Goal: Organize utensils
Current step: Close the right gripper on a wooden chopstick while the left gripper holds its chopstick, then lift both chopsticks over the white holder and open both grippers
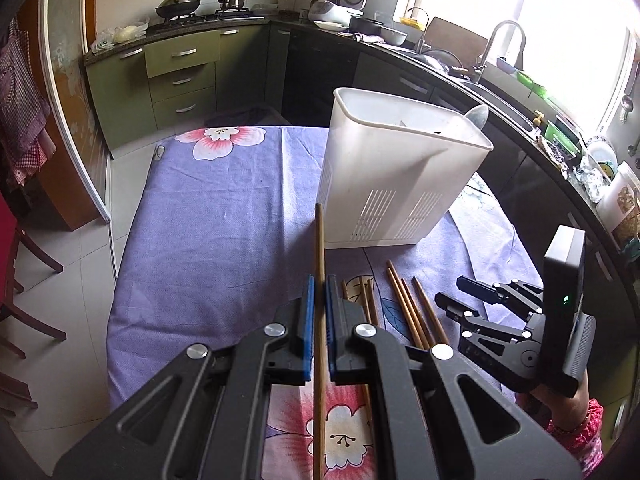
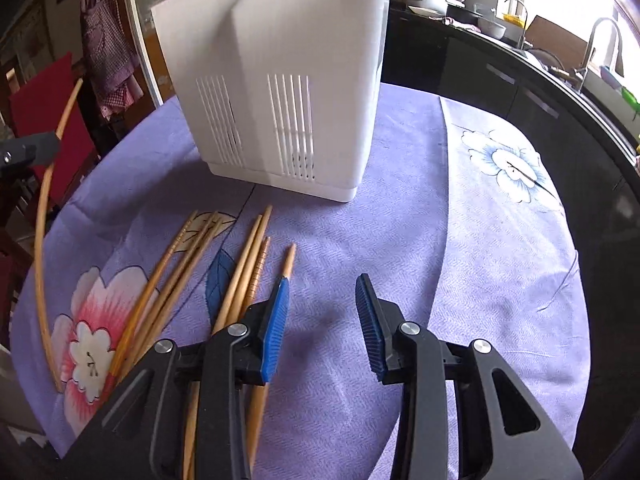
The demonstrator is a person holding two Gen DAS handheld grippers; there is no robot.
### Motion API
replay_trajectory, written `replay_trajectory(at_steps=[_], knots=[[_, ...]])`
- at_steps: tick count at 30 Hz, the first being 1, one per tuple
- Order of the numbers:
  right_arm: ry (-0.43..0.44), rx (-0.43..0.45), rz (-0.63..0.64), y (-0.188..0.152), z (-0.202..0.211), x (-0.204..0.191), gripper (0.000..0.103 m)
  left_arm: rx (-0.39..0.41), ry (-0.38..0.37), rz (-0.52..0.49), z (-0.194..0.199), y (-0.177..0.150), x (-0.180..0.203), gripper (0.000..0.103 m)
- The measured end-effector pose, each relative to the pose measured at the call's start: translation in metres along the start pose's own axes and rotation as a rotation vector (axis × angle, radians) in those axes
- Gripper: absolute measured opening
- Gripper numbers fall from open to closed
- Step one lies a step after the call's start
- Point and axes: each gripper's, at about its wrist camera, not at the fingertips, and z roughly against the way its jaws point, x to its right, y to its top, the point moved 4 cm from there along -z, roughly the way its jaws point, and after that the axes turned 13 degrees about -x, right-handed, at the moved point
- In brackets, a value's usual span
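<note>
Two matching black handheld grippers, left gripper (image 1: 318, 296) and right gripper (image 2: 322, 320), each with ribbed blue pads (image 2: 275, 332), silver round screw heads, slotted black linkage arms; pink patterned sleeve (image 1: 580, 436) behind the right gripper.

Right tongs (image 2: 322, 328) parted above the purple floral cloth (image 2: 440, 260), nothing between their blue pads.

The loose chopsticks (image 2: 240, 276) lie at nine o'clock of the tongs (one touches the left pad); the white slotted utensil holder (image 2: 280, 92) stands upright at twelve o'clock on the worktop.
</note>
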Motion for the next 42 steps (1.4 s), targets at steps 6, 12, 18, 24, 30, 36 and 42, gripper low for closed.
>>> replay_trajectory(at_steps=[6,12,18,24,30,36,42], knots=[[-0.045,-0.088,0.056,0.0,-0.013,-0.02,0.026,0.002,-0.003,0.001,0.0,0.0,-0.002,0.005],[-0.046,-0.144,0.066,0.005,-0.016,-0.026,0.019,0.003,-0.006,-0.004,0.002,-0.002,-0.001,0.005],[-0.021,-0.171,0.061,0.006,-0.014,-0.03,0.008,0.014,-0.009,-0.016,0.007,-0.004,0.001,0.005],[0.046,-0.084,0.012,0.011,0.016,-0.025,0.007,0.022,-0.007,-0.027,0.013,-0.006,0.001,0.005],[0.097,0.115,-0.013,0.009,0.091,-0.019,0.007,0.051,-0.009,-0.032,0.025,-0.006,0.0,0.005],[0.111,0.252,-0.027,-0.007,0.149,-0.017,0.007,0.092,-0.003,-0.046,0.044,-0.009,0.002,0.005],[0.115,0.311,-0.03,-0.027,0.184,-0.013,0.007,0.12,0.003,-0.056,0.059,-0.01,0.003,0.005]])
